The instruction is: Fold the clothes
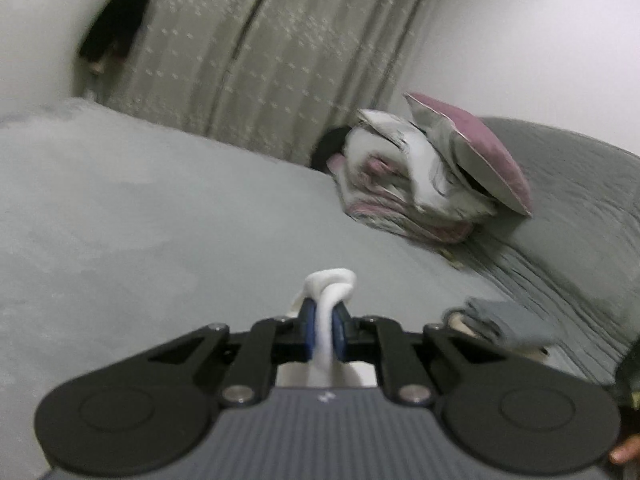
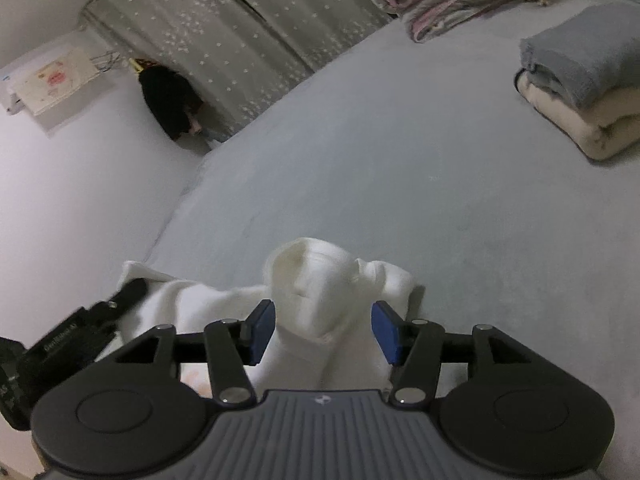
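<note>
While your left gripper [image 1: 325, 330] pinches a bunched fold of the white garment [image 1: 329, 312] tight between its blue pads [image 1: 310, 332], the cloth pokes out past the tips as a small twisted loop and hangs down behind the jaws. It's soft, plain white, knit-looking, no print you can make out. In the right wrist view the same white garment [image 2: 316, 300] lies crumpled on the bed [image 2: 400, 184] right in front of you: one rounded hump stands up between the right gripper [image 2: 324, 330] pads, w/ more cloth spread off to the left, where the left gripper [image 2: 80, 332] shows at the edge, blurred. Your right jaws stand apart; the blue pads [image 2: 262, 330] sit either side of the hump, not pressing it as far as you can see.

Bed surface is a pale grey, smooth cover, mostly flat. Near the far right lies a folded stack [image 2: 580, 92], grey piece on top of a cream one. Further back sits a heap of bedding [image 1: 412, 184], white & pink, w/ a mauve pillow [image 1: 476, 148] leaning on it. Behind the bed hangs a grey patterned curtain [image 1: 280, 60]; a dark item [image 1: 116, 24] hangs on the white wall beside it. Left wrist view is a bit blurred.
</note>
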Available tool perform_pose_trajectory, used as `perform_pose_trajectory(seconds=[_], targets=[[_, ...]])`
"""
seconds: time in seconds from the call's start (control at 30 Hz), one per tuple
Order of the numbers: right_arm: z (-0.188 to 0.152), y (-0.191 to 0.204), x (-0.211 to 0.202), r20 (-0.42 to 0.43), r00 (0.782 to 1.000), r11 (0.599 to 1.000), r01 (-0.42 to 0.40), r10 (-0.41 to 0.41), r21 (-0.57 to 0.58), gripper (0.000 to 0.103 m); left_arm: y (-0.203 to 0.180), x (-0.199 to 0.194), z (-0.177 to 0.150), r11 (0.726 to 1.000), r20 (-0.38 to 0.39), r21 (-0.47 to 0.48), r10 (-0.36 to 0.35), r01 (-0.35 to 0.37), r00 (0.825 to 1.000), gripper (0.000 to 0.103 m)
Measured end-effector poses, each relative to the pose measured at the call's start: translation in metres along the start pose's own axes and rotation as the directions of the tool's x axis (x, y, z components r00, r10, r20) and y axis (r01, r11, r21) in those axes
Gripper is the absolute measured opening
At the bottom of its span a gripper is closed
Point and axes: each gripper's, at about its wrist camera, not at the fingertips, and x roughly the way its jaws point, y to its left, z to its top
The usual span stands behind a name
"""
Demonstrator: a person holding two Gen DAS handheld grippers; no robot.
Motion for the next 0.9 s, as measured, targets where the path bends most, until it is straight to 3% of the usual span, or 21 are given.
perform_pose_trajectory(seconds=[0.13,0.27,0.4,0.53,0.7,0.9], targets=[[-0.003,-0.002,0.012,-0.021,0.999,0.999,0.045,-0.045,-0.005,0.055,0.02,-0.009,0.01,0.993,0.043,0.003,0.116,-0.116,0.992,0.009],[-0.005,-0.003,0.026,-0.044,0.994,0.995,0.096,-0.097,-0.023,0.054,0.038,-0.015,0.014,0.972,0.053,0.003,0.234,-0.234,0.971,0.009],[-0.008,-0.005,0.045,-0.069,0.988,0.99,0.137,-0.14,-0.035,0.054,0.057,-0.018,0.016,0.951,0.019,-0.013,0.309,-0.309,0.951,0.009],[-0.009,-0.009,0.061,-0.085,0.986,0.989,0.143,-0.145,-0.026,0.054,0.073,-0.018,0.013,0.921,-0.041,0.001,0.389,-0.389,0.92,0.009],[-0.011,-0.016,0.074,-0.08,0.991,0.994,0.111,-0.11,0.014,0.054,0.088,-0.015,0.008,0.905,-0.105,0.02,0.425,-0.425,0.899,0.009],[-0.016,-0.016,0.094,-0.06,0.994,0.995,0.089,-0.087,0.041,0.054,0.105,-0.018,0.006,0.913,-0.128,-0.045,0.397,-0.405,0.909,0.009]])
